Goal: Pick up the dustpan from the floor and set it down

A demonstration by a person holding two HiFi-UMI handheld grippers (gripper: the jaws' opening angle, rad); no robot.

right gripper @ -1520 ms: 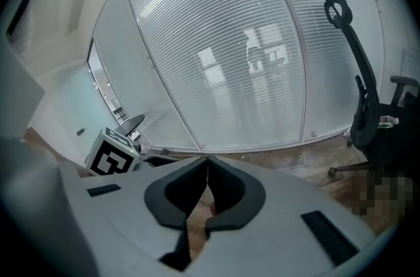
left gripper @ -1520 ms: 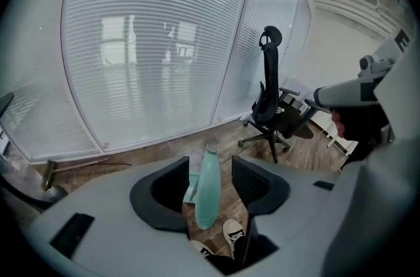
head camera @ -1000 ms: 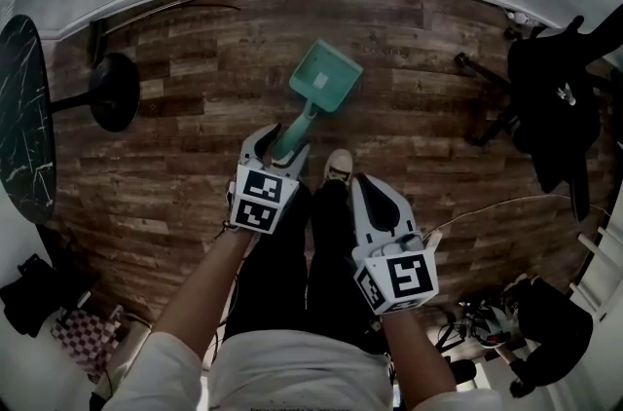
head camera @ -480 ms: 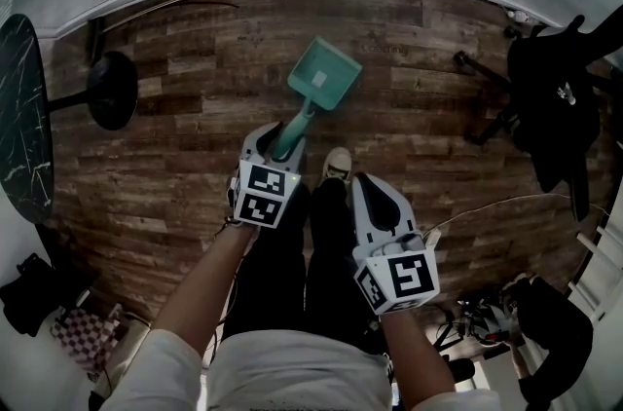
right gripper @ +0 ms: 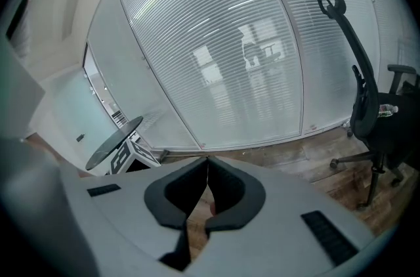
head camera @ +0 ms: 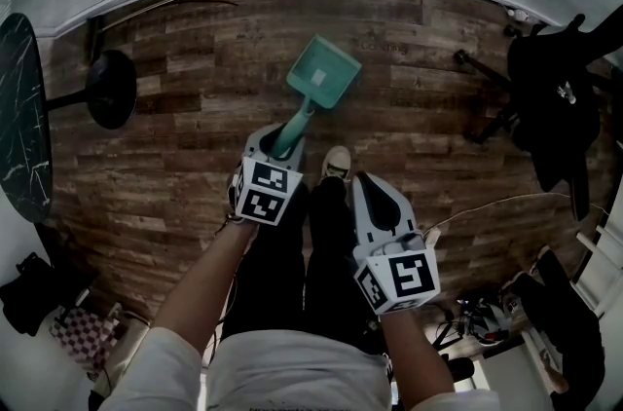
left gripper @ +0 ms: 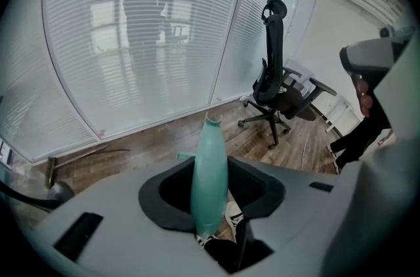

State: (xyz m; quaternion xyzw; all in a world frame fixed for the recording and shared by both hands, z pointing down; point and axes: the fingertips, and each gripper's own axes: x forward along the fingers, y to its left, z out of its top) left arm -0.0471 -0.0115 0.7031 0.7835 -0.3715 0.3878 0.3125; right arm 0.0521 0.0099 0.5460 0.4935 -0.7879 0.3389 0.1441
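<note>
A teal dustpan (head camera: 326, 73) lies on the wooden floor, its handle (head camera: 298, 125) pointing back toward me. My left gripper (head camera: 282, 139) points steeply down at the handle's end. In the left gripper view the teal handle (left gripper: 210, 164) fills the gap between the jaws, which have just been closing onto it, and the pads touch its sides. My right gripper (head camera: 367, 180) hangs beside my right leg, shut and empty; in the right gripper view its tips (right gripper: 207, 164) meet with nothing between them.
My shoe (head camera: 338, 166) stands just right of the handle. A black round stand base (head camera: 112, 91) and a dark round table (head camera: 19, 117) are at the left. A black office chair (head camera: 555, 107) stands at the right, with cables on the floor nearby. Blinds line the far wall.
The left gripper has crept forward along the handle and its jaws have narrowed around it. The dustpan and the right gripper have not moved.
</note>
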